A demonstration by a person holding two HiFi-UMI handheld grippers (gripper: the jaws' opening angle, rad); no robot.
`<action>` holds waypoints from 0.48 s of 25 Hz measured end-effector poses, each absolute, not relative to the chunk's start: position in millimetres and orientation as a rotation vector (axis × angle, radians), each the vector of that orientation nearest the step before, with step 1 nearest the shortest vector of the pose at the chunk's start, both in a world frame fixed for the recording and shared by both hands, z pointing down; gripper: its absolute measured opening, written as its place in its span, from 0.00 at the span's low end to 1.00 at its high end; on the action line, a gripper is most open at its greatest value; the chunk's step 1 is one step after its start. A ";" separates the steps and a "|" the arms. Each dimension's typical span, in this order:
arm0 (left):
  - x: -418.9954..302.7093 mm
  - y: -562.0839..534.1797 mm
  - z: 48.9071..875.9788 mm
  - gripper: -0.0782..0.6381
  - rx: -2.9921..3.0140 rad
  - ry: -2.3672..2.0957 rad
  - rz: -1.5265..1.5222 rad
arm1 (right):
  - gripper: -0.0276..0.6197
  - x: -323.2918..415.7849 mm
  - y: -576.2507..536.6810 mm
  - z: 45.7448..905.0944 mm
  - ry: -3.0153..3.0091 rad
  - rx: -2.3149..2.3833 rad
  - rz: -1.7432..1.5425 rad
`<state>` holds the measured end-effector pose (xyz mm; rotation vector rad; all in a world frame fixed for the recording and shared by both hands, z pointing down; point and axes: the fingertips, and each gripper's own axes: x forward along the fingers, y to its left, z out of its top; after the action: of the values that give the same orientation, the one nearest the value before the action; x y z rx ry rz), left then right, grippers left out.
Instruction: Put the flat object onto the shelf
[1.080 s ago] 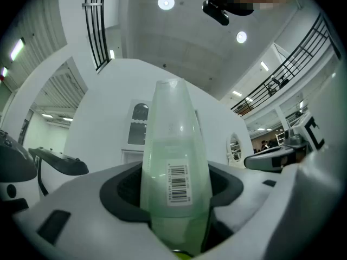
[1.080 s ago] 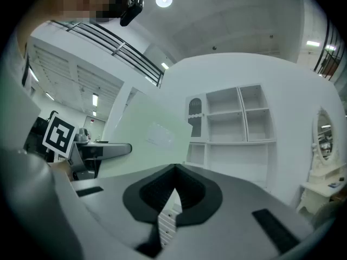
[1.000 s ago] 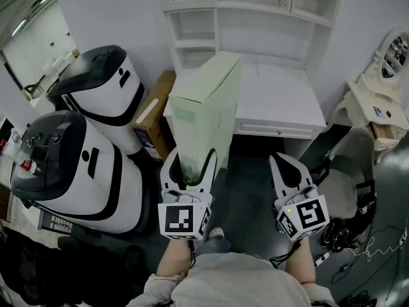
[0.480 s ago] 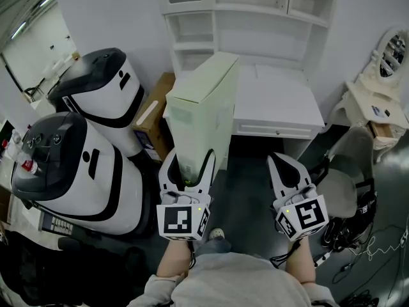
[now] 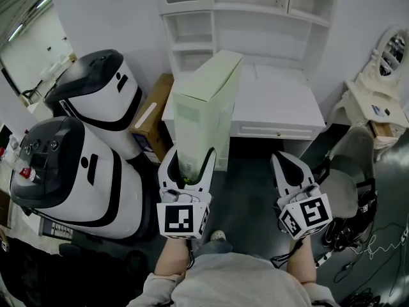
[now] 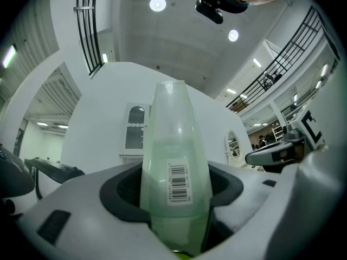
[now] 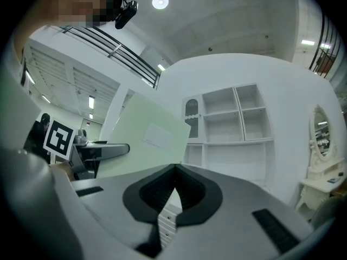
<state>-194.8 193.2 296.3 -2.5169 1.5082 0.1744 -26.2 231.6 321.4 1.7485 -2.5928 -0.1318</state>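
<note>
Pale green flat box (image 5: pixel 208 110), held at its near narrow end by the left gripper (image 5: pixel 187 162), whose jaws pinch it across its thin dimension. The long axis runs straight out from the jaws, away from the person, and the far end stands over the front left part of the white desk (image 5: pixel 281 101). In the left gripper view the box (image 6: pixel 173 167) rises in line with the jaws, a narrow edge bearing a barcode label turned toward the camera; in the head view one broad face is turned to the left. The right gripper (image 5: pixel 289 171) is level with the left one and well apart from the box, its jaws pressed together at the tips with nothing between them (image 7: pixel 173 172). Behind the desk stands a white shelf unit (image 5: pixel 249 11) with open compartments. Left: two large white-and-black machines (image 5: pixel 83 171) and a cardboard carton (image 5: pixel 153 117) against the wall. Right: a pale dressing table with an oval mirror (image 5: pixel 390 56). The floor (image 5: pixel 249 171) is dark, with cables (image 5: pixel 377 248) at lower right.
</note>
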 end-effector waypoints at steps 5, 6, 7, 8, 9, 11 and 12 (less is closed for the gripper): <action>-195.7 170.5 291.5 0.51 -2.529 1.480 0.202 | 0.06 -27.0 209.9 319.8 -2.571 1.769 -0.148; -196.4 165.4 291.1 0.51 -2.534 1.476 0.210 | 0.06 -28.5 205.0 319.8 -2.567 1.770 -0.155; -196.6 160.2 290.6 0.51 -2.538 1.470 0.216 | 0.06 -29.7 200.0 319.3 -2.565 1.773 -0.161; -196.6 154.9 289.9 0.51 -2.541 1.463 0.220 | 0.06 -30.6 195.0 318.6 -2.562 1.778 -0.167; -196.4 149.7 289.2 0.51 -2.542 1.454 0.224 | 0.06 -31.2 190.0 317.9 -2.557 1.784 -0.173; -196.5 140.0 288.2 0.51 -2.544 1.434 0.231 | 0.06 -32.5 180.8 317.1 -2.545 1.798 -0.186; -197.2 135.6 287.7 0.51 -2.545 1.424 0.235 | 0.06 -33.5 176.7 316.9 -2.539 1.806 -0.191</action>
<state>-197.2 135.6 287.7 -2.5452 1.4237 0.2350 -33.5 176.7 316.9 1.8065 -2.5390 -0.1909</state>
